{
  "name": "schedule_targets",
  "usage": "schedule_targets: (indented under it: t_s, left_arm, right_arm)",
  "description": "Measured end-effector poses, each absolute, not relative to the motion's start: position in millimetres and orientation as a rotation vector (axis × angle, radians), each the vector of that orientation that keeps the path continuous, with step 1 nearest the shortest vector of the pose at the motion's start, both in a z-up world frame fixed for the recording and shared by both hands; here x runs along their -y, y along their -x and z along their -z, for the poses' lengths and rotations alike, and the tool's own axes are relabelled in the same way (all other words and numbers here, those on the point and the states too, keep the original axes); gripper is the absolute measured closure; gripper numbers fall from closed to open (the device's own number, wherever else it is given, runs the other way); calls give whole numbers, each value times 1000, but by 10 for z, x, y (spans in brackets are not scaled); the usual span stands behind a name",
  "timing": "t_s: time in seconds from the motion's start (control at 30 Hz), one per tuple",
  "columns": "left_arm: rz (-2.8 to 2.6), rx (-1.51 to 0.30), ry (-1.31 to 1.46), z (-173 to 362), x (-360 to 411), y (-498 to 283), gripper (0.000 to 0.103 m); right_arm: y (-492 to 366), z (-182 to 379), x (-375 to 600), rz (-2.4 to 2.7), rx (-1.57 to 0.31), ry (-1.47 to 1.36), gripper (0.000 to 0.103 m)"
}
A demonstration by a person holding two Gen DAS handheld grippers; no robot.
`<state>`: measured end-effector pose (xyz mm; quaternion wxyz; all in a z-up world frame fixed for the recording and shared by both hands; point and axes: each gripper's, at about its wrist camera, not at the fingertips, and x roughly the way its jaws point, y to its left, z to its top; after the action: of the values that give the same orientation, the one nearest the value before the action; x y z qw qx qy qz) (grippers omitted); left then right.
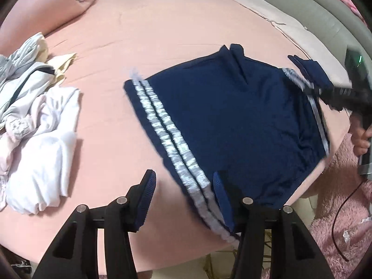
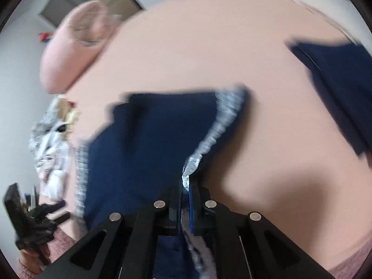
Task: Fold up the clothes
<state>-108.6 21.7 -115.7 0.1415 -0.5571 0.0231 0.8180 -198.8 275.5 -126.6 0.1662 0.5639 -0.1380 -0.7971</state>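
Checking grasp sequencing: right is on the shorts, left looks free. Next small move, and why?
Probably close the left gripper on the striped near edge of the navy shorts: its jaws stand open around it, while the right gripper already pinches the other striped edge.

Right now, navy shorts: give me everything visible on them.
The navy shorts look like soft knit fabric, with two grey-white stripes down each side seam. They lie mostly flat on the pink sheet, near its front edge, one striped side hanging slightly over. The right gripper is shut on a striped edge and lifts it, bunching the cloth there. The left gripper is open, its fingers either side of the near striped seam. The pile of pale clothes lies apart from them.
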Motion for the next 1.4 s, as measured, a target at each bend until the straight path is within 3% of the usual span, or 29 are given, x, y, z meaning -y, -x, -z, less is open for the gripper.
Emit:
schedule_targets:
  t_s: [0.1,0.13,0.17,0.33,0.43,0.6,0.8,0.93,1.03,1.17,1.2,1.23,1.3,1.37,1.4]
  left_arm:
    - [-2368,-32,1615,1202,-125,1070,55]
    - [-2370,-21,1617,1217,-94,1064,55]
    - [-2362,-3,1626,1244,-84,1060,55]
    - [-2290,-3,1640,1321,-184,1022,55]
    - [-2225,40,1611,1315,-298,1006,55]
    - [-2192,-49,1583,1313,-571,982,55]
    - [-2176,-71,1624,1357,-641,881,55]
    - [-2172,-69,1655,1387,-571,832,55]
    - [-2174,-59,1668,1340,-486,739,55]
    - [-2183,-41,1662,1236,-367,648,55]
    - [-2192,-41,1673,1238,-335,641,55]
    - [-2202,-45,1687,1236,-292,632,55]
    - [-2222,-51,1715,1233,-207,615,55]
    - [-2235,-34,1737,1225,-101,605,55]
    - [-2252,-7,1726,1203,-49,614,55]
  right_arm:
    - [2008,1259,-2123,2145,275,-1651,98]
    - [2014,1257,-1912,2103,237,-1664,87]
    - [2021,1255,-1702,2060,199,-1676,66]
    - [1852,930,-1303,1979,152,-1607,61]
    - [1621,467,-1622,2046,210,-1483,42]
    - [1377,170,-2306,2320,268,-1339,42]
    - [1578,1087,-2935,2327,513,-1724,42]
    - [1660,1302,-2917,2271,584,-1742,43]
    - [1812,1305,-2907,2251,685,-1737,90]
    - [1957,860,-2188,2124,680,-1554,89]
    - [1978,813,-1921,2050,657,-1551,89]
    - [1982,825,-1642,1954,592,-1598,83]
    - [1896,863,-1125,1879,277,-1749,79]
    - [1728,708,-945,1989,-17,-1722,78]
    - [1678,657,-975,2046,-70,-1696,77]
